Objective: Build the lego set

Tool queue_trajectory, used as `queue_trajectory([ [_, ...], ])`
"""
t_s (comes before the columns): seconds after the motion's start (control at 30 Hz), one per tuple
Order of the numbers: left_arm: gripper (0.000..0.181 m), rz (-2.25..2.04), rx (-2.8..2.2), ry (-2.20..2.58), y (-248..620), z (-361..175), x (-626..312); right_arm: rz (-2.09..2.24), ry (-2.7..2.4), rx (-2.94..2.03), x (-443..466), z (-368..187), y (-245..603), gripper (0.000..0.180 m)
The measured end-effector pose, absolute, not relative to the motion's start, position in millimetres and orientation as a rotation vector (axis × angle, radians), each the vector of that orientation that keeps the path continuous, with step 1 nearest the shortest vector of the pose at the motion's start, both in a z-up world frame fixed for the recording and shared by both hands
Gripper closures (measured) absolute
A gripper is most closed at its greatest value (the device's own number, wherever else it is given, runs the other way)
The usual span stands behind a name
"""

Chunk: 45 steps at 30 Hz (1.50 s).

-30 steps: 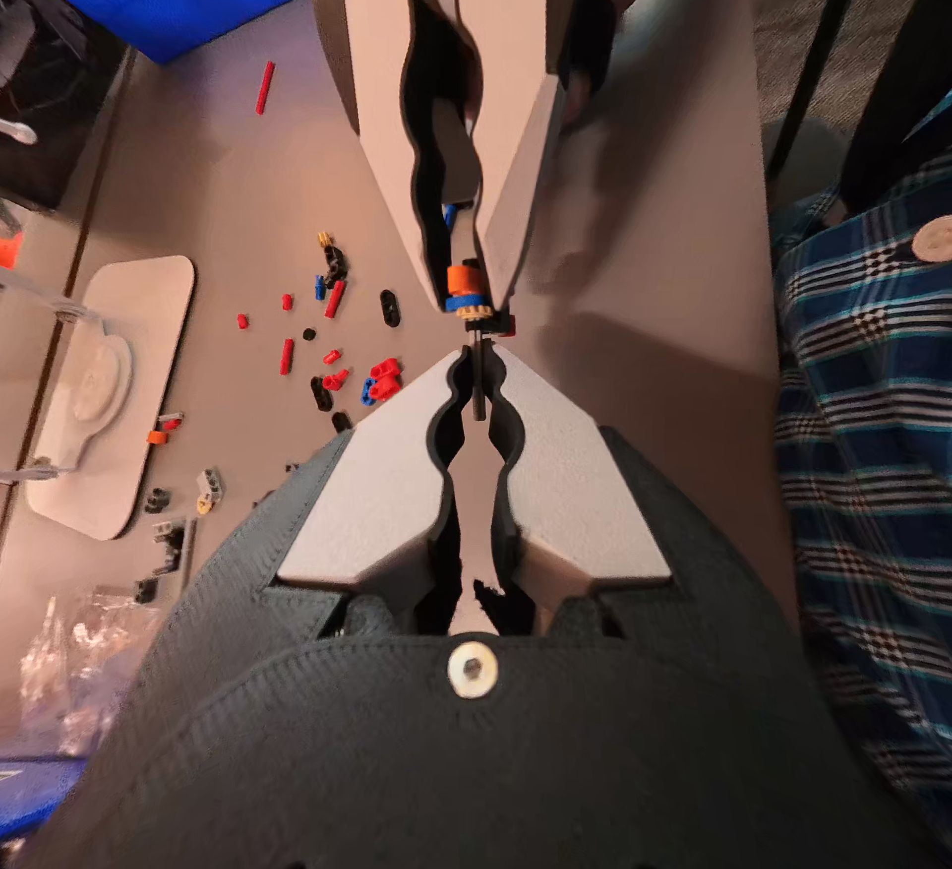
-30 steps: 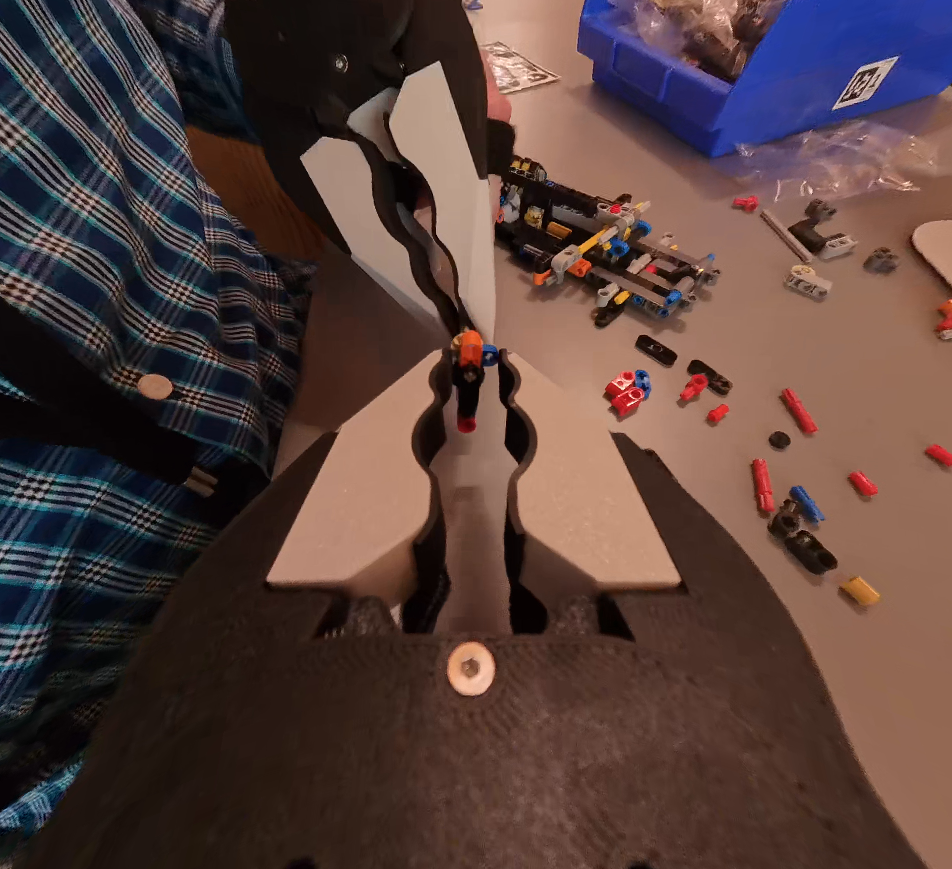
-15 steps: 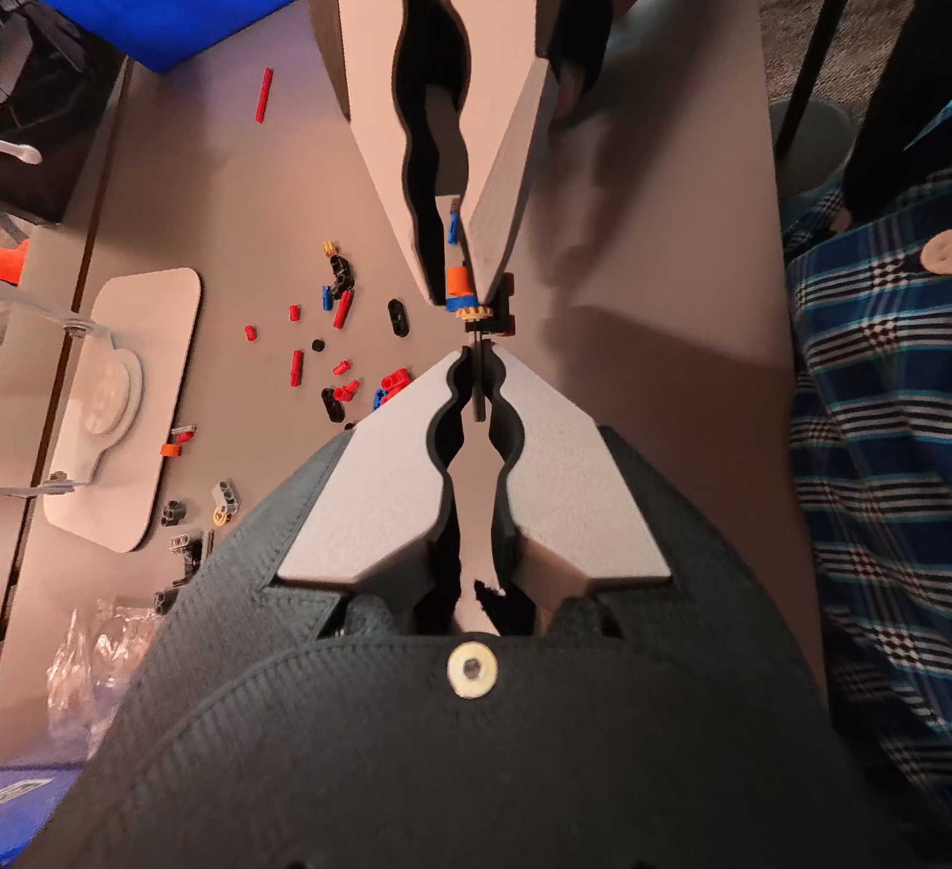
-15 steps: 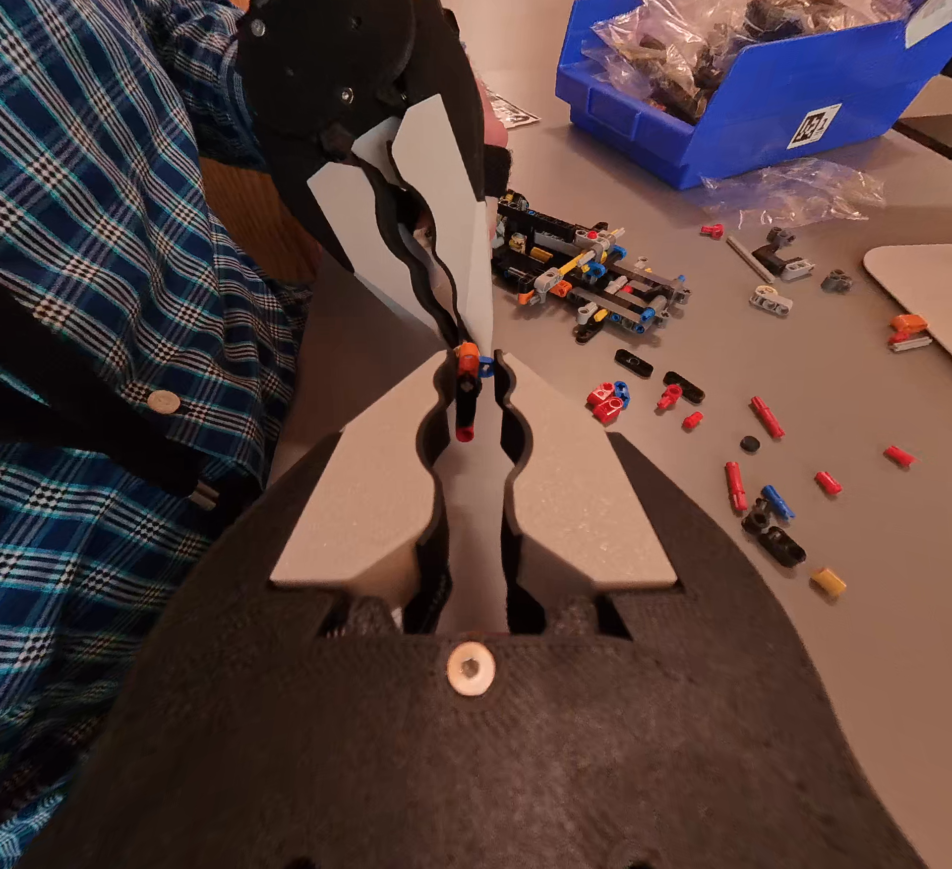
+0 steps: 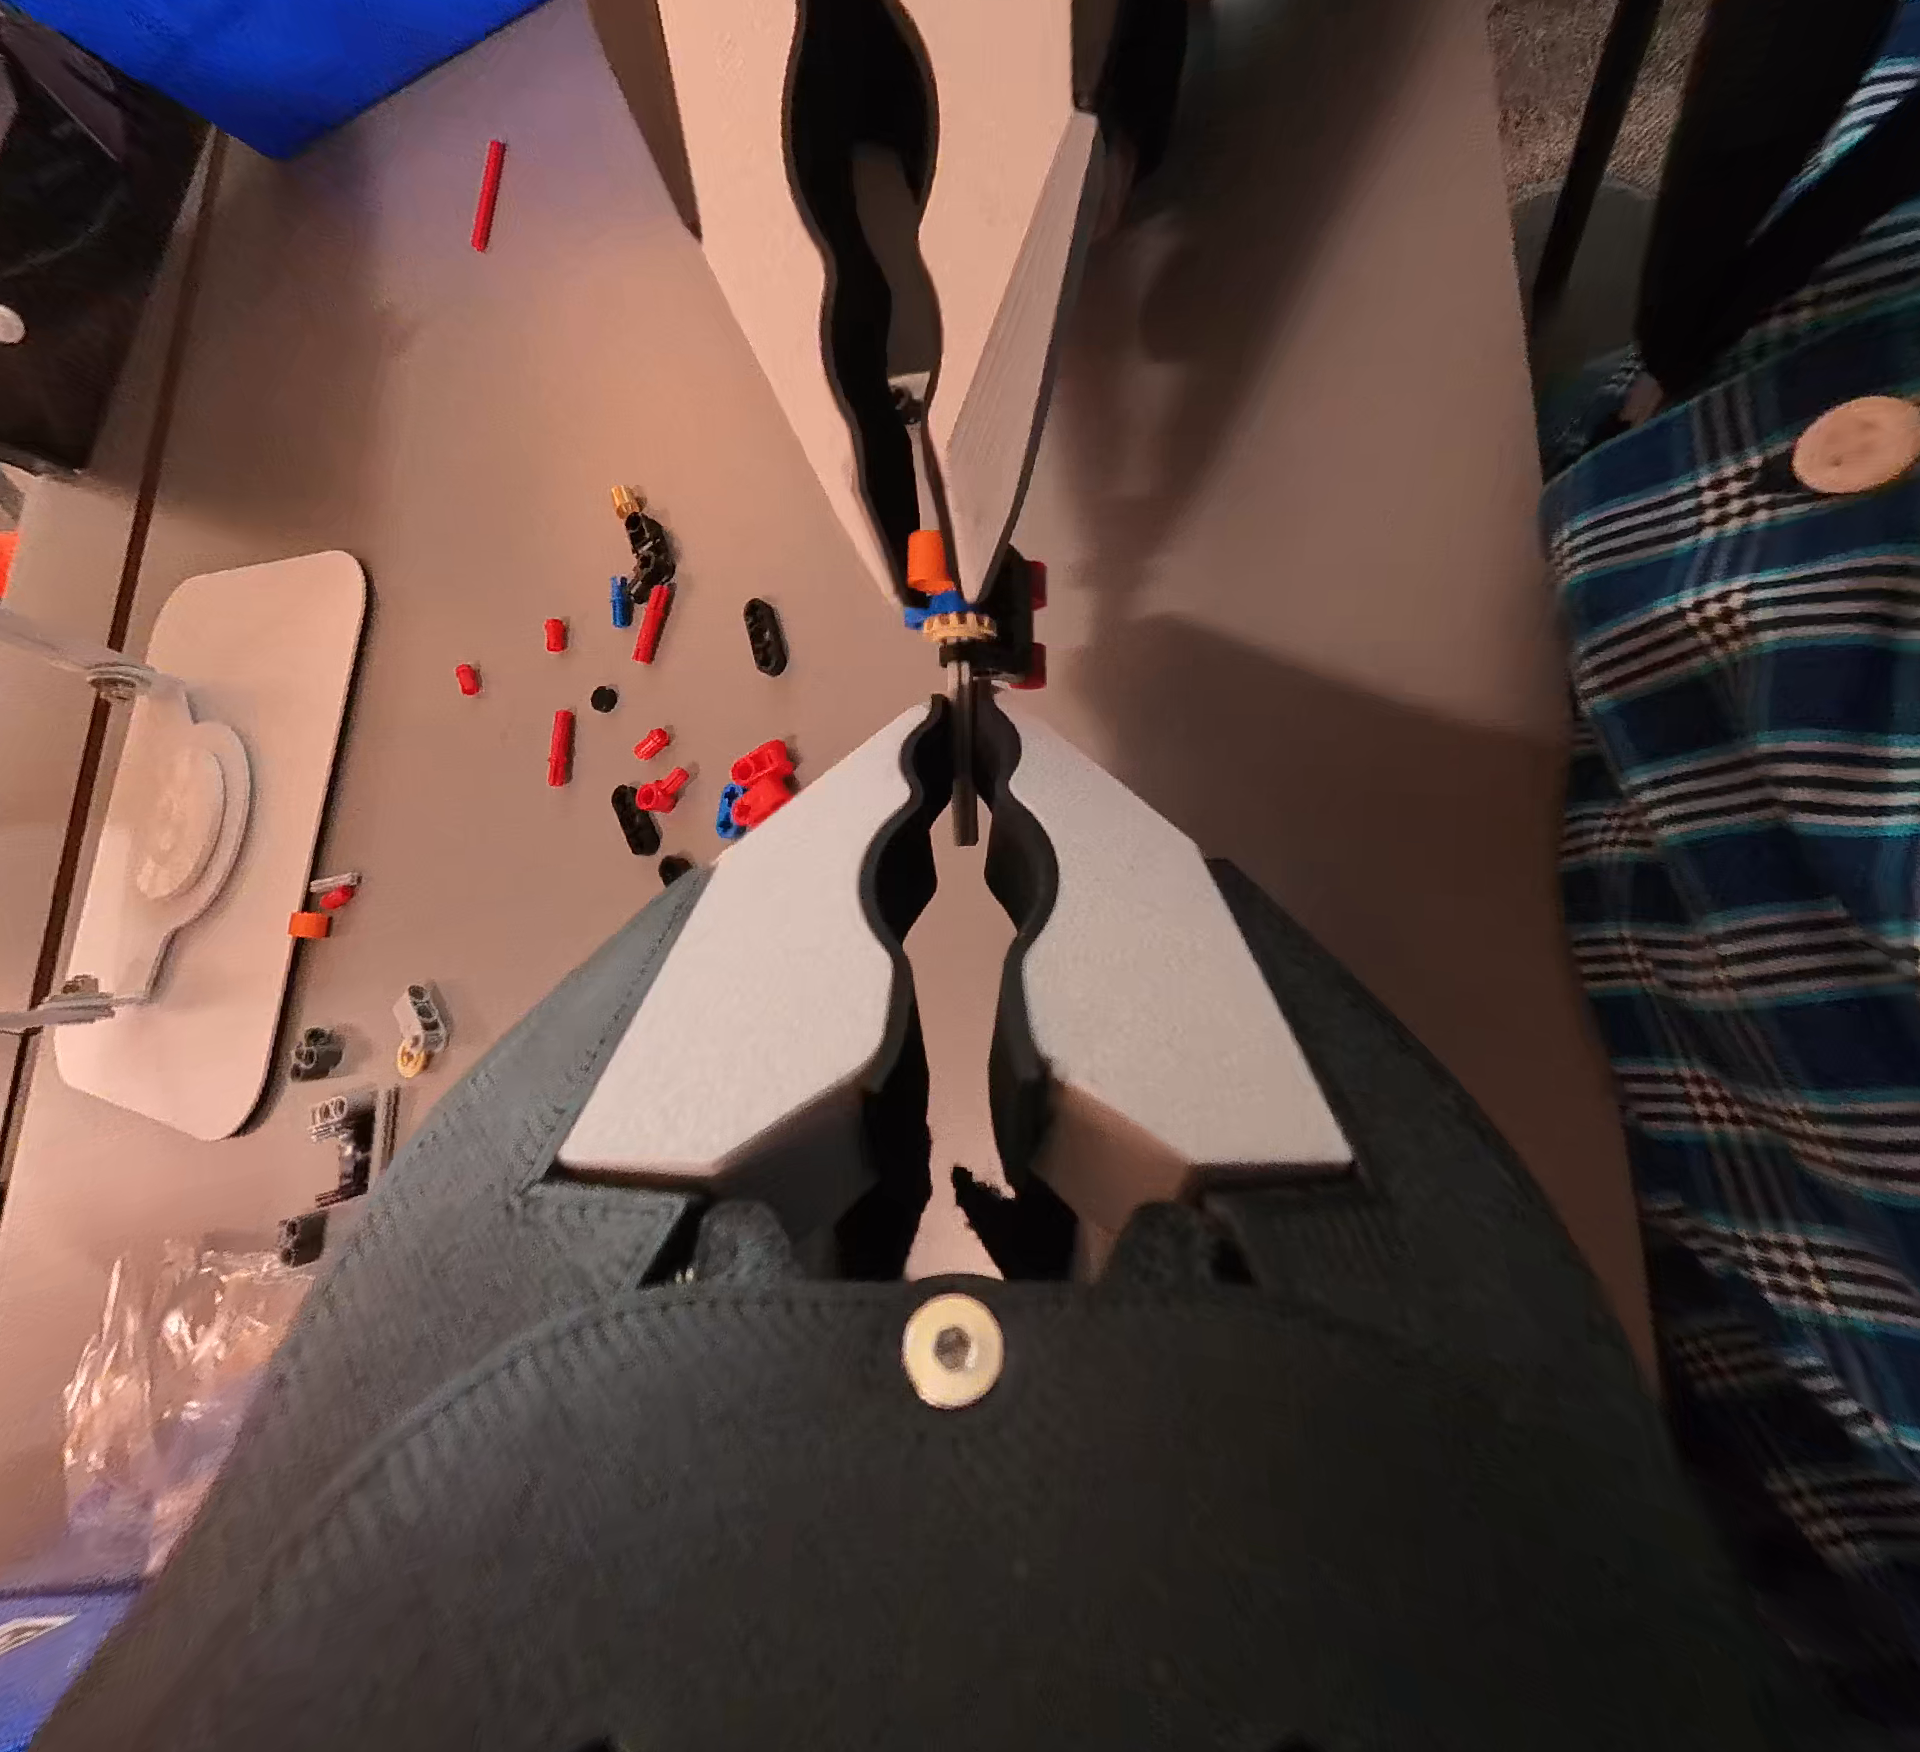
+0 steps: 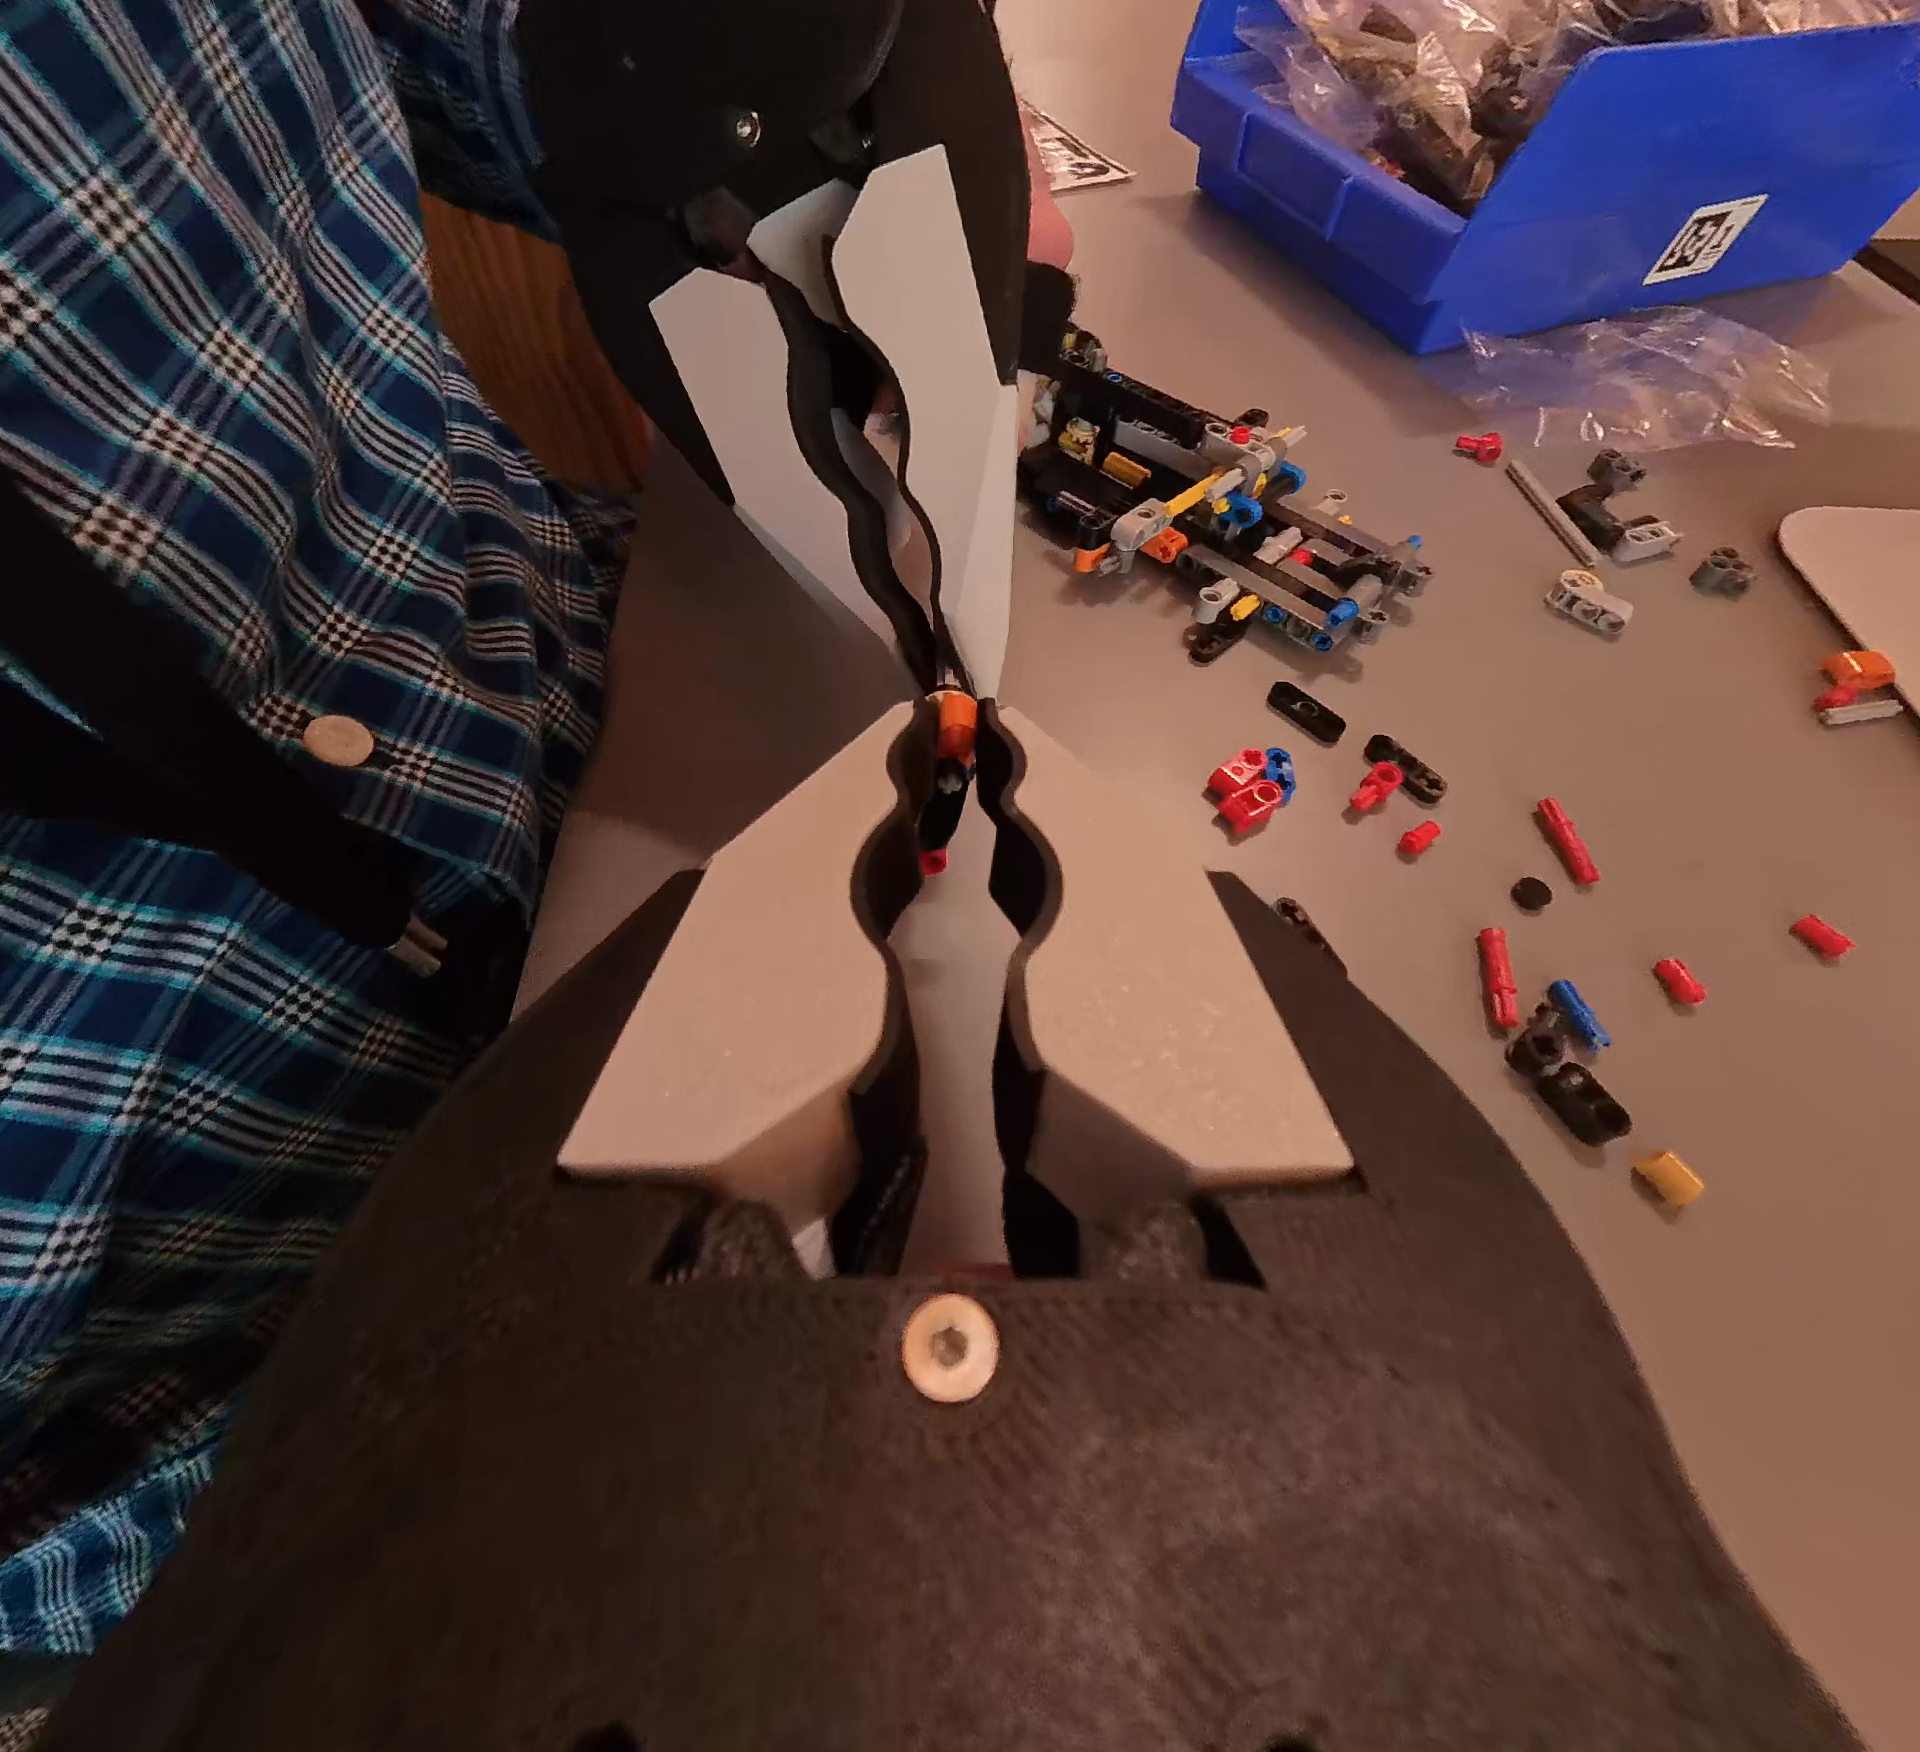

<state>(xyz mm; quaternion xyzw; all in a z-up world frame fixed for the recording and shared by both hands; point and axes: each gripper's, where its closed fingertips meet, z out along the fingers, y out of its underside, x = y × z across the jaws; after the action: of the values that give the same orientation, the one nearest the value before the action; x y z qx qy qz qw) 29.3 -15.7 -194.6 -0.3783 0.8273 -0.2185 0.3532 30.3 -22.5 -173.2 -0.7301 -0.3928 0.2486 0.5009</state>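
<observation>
- Between my two sets of fingertips, above the grey table (image 5: 1299, 767), I am holding a small lego sub-assembly: my left gripper (image 5: 964, 726) is pinching a dark axle (image 5: 965, 767), and my right gripper (image 6: 961, 726) is pinching the orange bush (image 6: 954, 723) end of the same piece.
- Only my left wrist view is showing the tan gear (image 5: 958, 628) and blue part stacked on the axle under the orange bush, with a black piece with red pins just to the side of them.
- Only my right wrist view is showing the half-built chassis (image 6: 1226, 518) lying ahead and to the side of my right jaws, and the blue bin (image 6: 1558, 175) of bagged parts beyond it.
- Both views are catching loose red, black and blue pieces (image 5: 644, 715) scattered on the table beside the jaws.
- My grippers are pointing at each other nearly tip to tip; the left one is reaching toward me in the right wrist view from beside my plaid shirt (image 6: 208, 455).
- My right fingertips are hiding how the bush is seating on the axle, and I cannot tell whether the parts are fully pushed together.
- Blur is softening the table edge near my right gripper in the left wrist view.
</observation>
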Motion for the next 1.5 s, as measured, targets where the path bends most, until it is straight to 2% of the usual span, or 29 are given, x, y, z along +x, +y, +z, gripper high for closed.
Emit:
queue_trajectory([
  [0.03,0.179,-0.577,-0.978,2.134,-16.6,-194.4,28.6,0.609,-0.954,-1.766,29.8,-173.6,-23.2,0.175],
  [1.5,0.177,-0.790,-1.051,2.069,-26.5,-212.4,14.8,0.474,-1.149,-1.768,19.2,-195.3,-35.2,0.175],
])
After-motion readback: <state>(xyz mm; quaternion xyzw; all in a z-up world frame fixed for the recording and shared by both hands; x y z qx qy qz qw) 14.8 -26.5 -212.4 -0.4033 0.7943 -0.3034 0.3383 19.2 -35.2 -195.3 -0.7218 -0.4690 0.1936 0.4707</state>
